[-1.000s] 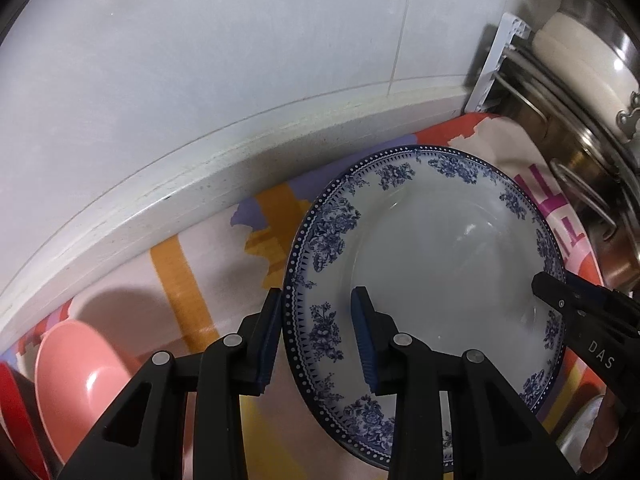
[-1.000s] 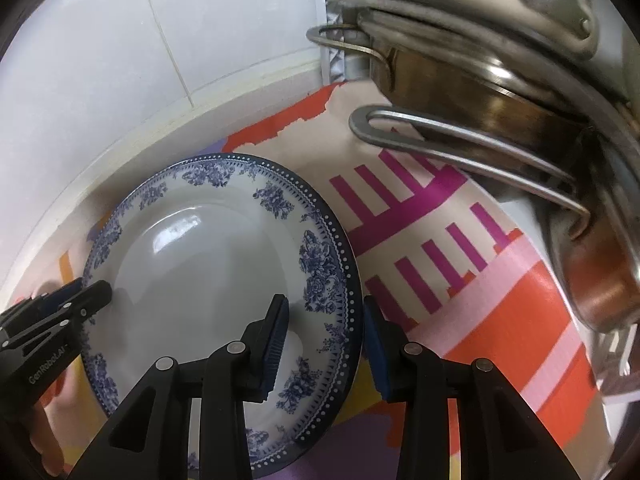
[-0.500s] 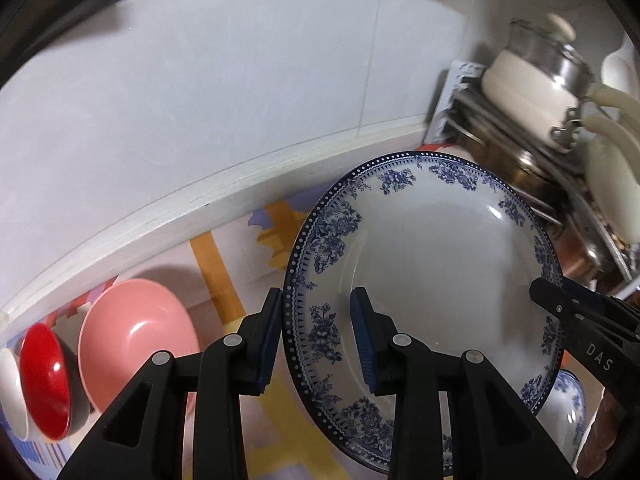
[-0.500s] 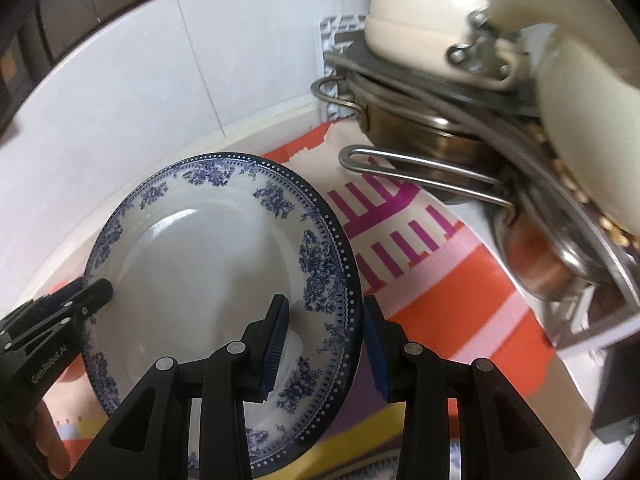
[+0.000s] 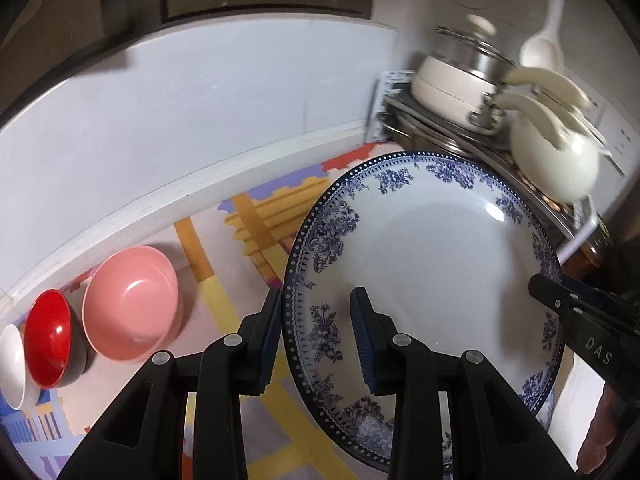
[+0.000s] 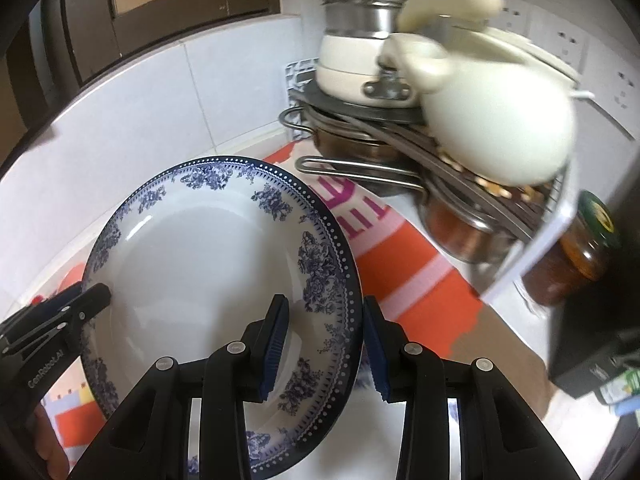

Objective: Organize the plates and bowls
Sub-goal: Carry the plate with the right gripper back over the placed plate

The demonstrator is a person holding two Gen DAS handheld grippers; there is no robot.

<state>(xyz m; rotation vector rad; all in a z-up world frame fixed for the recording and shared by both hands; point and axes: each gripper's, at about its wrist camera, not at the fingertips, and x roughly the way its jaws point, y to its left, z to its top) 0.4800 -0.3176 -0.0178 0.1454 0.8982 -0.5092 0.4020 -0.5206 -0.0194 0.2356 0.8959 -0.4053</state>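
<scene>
A white plate with a blue floral rim (image 5: 432,264) (image 6: 208,264) hangs above the patterned mat, held at both sides. My left gripper (image 5: 318,332) is shut on its left rim, and my right gripper (image 6: 324,340) is shut on its right rim. Each gripper shows in the other's view: the right one (image 5: 576,312) at the plate's far side, the left one (image 6: 60,320) likewise. A pink bowl (image 5: 128,304), a red bowl (image 5: 50,338) and a white bowl (image 5: 12,364) sit in a row on the mat at the left, by the wall.
A rack (image 6: 516,256) at the right holds stacked pans (image 6: 360,144), a cream pot with a steel lid (image 5: 456,84) and a cream kettle (image 6: 492,128). A jar (image 6: 576,252) stands beside it. Another blue-patterned dish (image 5: 548,400) lies under the plate. A white tiled wall (image 5: 200,112) runs behind.
Both grippers have risen with the plate and drawn back from the wall. The bowls at the left and the pots on the rack have come into view.
</scene>
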